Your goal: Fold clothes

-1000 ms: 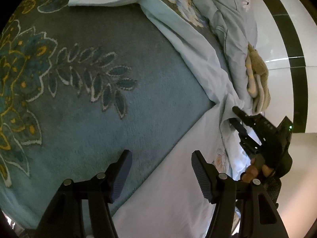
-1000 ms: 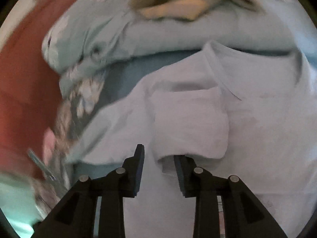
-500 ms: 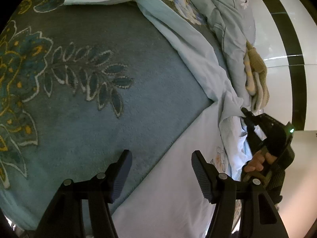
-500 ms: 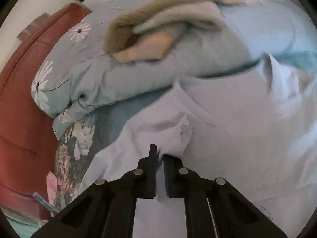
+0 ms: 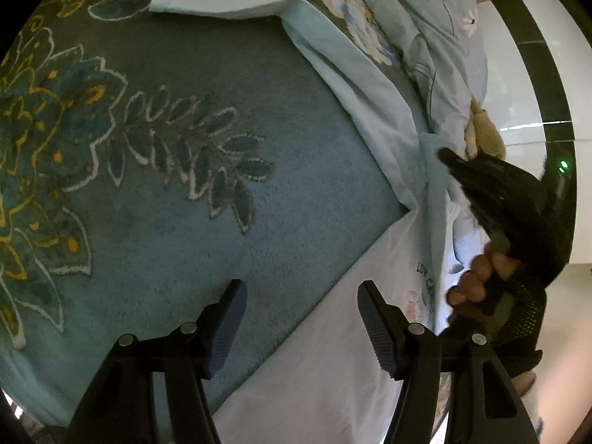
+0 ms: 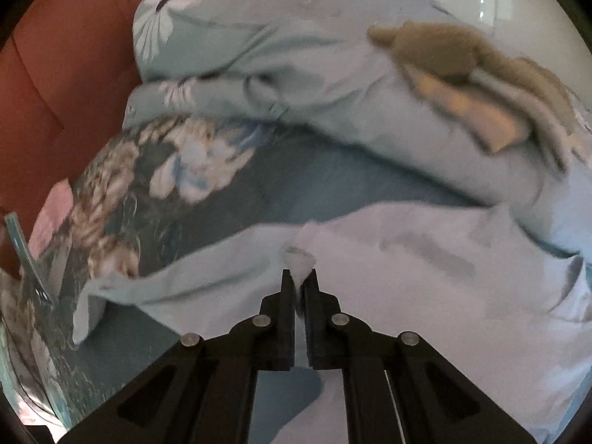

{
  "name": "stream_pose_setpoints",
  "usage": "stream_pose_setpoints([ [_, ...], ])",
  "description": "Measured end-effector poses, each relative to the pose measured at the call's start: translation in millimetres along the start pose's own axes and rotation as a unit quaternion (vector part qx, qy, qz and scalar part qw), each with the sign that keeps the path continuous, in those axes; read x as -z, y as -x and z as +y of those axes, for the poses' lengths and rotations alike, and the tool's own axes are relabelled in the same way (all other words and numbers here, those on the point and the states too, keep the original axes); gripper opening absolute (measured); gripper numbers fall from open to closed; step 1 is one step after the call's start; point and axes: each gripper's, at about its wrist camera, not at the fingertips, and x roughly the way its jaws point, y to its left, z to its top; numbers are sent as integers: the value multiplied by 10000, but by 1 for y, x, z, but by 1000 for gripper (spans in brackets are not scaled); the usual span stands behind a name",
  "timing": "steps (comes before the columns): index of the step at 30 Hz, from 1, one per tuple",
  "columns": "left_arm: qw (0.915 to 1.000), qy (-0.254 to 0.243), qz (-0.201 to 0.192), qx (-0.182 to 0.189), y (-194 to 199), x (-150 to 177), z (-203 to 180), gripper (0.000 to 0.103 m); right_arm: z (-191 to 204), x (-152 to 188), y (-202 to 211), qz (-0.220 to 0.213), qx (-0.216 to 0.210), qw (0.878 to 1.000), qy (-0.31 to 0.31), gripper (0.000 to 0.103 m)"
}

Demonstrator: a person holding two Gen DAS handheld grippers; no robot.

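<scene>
A pale blue T-shirt (image 5: 333, 362) lies on a teal floral blanket (image 5: 207, 222); it also shows in the right wrist view (image 6: 425, 307). My left gripper (image 5: 299, 299) is open and empty, hovering over the shirt's edge where it meets the blanket. My right gripper (image 6: 299, 281) is shut on a pinched fold of the shirt and holds it lifted. The right gripper also shows in the left wrist view (image 5: 444, 157) at the right, held in a hand, with shirt fabric draped at its tip.
A bunched light blue floral duvet (image 6: 333, 85) lies behind the shirt, with a tan and cream knit garment (image 6: 481, 74) on top. A red headboard (image 6: 48, 74) stands at the left. White and black wall panels (image 5: 525, 74) are at the right.
My right gripper closed on the shirt fold and lifted it, swinging left and up. The left gripper stayed open and nearly still.
</scene>
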Motion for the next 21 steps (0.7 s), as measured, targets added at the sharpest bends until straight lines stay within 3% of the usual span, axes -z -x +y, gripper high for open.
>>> stream_pose_setpoints([
  [6, 10000, -18, 18, -2, 0, -1, 0, 66, -13, 12, 6, 189, -645, 9977, -124, 12],
  [8, 10000, -63, 31, -22, -1, -1, -2, 66, -31, 14, 22, 79, -789, 9963, -318, 22],
  [12, 9995, -292, 62, -71, -7, -9, -13, 66, -95, 24, 62, -214, -570, 9945, -850, 28],
  [16, 9986, -512, -74, 64, -16, -31, -36, 66, -177, 47, 96, -397, 49, 9853, -1659, 28],
  [19, 9977, -611, -253, 135, -26, -50, -58, 66, -245, 72, 119, -517, 590, 9652, -2496, 28],
  [21, 9968, -725, -321, 112, -34, -59, -71, 66, -287, 90, 132, -585, 801, 9436, -3159, 28],
])
